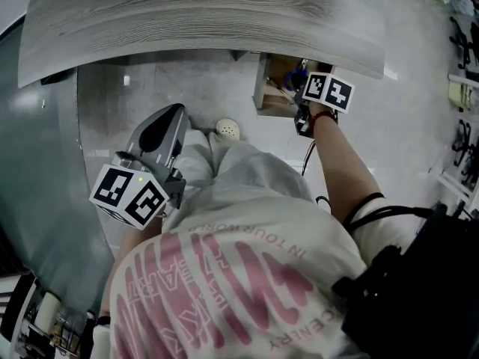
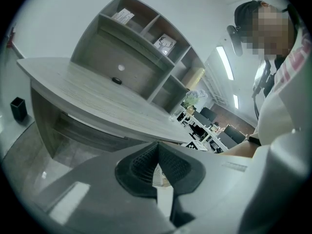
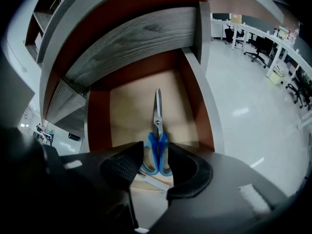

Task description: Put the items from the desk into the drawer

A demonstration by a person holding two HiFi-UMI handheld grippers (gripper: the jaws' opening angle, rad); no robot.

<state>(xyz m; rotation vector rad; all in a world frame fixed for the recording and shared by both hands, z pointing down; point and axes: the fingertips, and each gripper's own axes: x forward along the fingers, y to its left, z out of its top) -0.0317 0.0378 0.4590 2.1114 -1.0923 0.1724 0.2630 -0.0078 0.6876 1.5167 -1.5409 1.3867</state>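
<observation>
Shirt (image 1: pixel 239 275): upside-down print "IN TOUR WORLD"; larger pink lettering not legible

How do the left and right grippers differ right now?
The left gripper has its jaws together and empty; the right gripper has its jaws apart, either side of the blue handles of the scissors. The left gripper points out at the desk; the right gripper points down into the open drawer. Both have dark ridged pads.

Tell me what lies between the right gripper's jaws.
The blue handles of the scissors, which lie on the drawer floor. The right gripper has its jaws apart on either side. The right gripper view shows it.
</observation>
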